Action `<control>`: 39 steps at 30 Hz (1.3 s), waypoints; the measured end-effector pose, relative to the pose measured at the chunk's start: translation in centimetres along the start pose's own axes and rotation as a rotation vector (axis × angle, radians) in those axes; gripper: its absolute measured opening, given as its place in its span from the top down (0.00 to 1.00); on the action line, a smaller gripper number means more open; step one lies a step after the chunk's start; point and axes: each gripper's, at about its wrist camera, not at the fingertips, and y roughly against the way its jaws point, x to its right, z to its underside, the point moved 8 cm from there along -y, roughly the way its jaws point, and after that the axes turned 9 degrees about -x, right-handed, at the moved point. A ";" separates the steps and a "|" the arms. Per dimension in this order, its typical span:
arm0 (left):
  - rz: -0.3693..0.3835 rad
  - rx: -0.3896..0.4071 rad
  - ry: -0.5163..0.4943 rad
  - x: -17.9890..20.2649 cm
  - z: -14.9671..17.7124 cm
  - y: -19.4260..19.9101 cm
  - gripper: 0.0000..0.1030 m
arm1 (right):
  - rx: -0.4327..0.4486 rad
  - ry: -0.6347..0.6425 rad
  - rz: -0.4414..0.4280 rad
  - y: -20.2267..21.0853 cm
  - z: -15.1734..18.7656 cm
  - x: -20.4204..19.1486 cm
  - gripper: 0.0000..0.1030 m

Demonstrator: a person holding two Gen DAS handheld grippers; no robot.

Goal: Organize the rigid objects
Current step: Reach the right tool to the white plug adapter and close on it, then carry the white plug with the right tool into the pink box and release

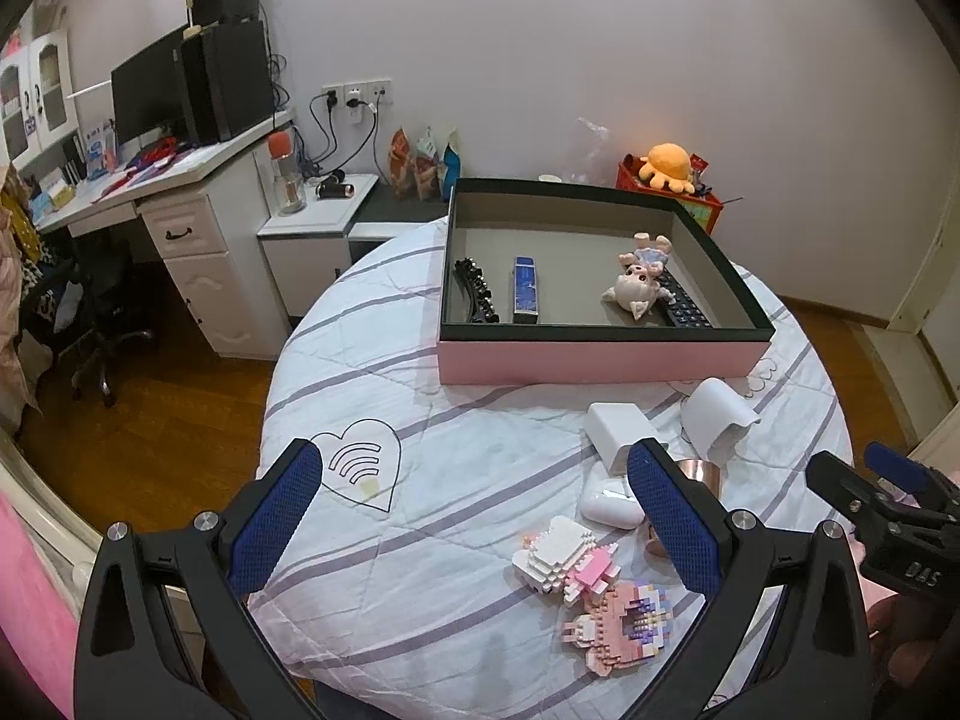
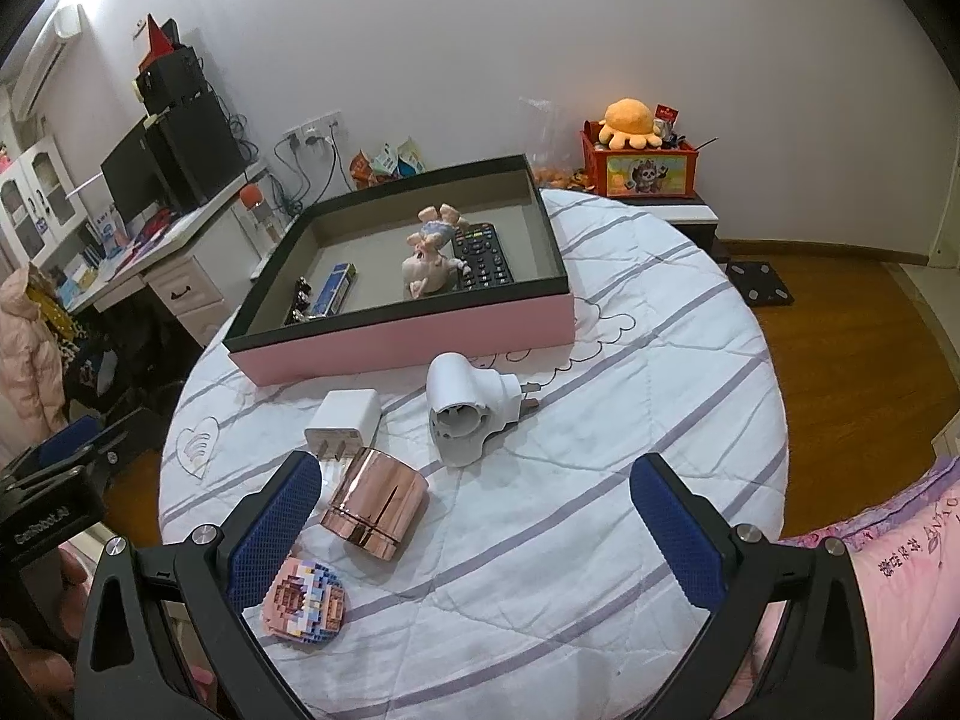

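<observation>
While each hand-held gripper (image 1: 474, 516) (image 2: 477, 525) gapes empty, the pink box (image 2: 408, 339) holds a remote (image 2: 483, 258), doll (image 2: 429, 258) and blue case (image 2: 333, 288).

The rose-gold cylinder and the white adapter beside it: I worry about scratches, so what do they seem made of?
The rose-gold cylinder looks like polished metal or metallised plastic: mirror-bright, with sharp reflections. Which one is unclear. The white adapter looks like smooth moulded plastic, semi-gloss with soft highlights and metal prongs.

- Plain pale wall (image 1: 600, 30); wood floor (image 1: 150, 420).
- White desk (image 1: 198, 228) at left, bearing black monitor (image 1: 147, 90).
- Wall sockets (image 1: 357, 93) with cables plugged in.
</observation>
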 end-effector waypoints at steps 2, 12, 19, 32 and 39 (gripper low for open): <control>0.000 -0.009 0.000 0.0 -0.1 -0.5 0.00 | -0.017 0.003 0.005 -1.1 -0.2 -0.1 0.00; -0.001 -0.051 0.007 -0.1 -1.2 -3.8 0.00 | -0.119 -0.006 0.049 -7.6 -2.0 0.7 0.00; 0.005 -0.084 0.006 0.1 -1.8 -6.3 0.00 | -0.167 0.000 0.059 -10.3 -2.4 0.9 0.00; 0.008 -0.119 -0.008 0.8 -2.2 -8.4 0.00 | -0.156 0.046 0.083 -11.8 -2.4 0.7 0.29; 0.007 -0.102 -0.017 1.0 -2.3 -7.6 0.00 | -0.142 0.032 0.045 -10.4 -2.0 1.0 0.29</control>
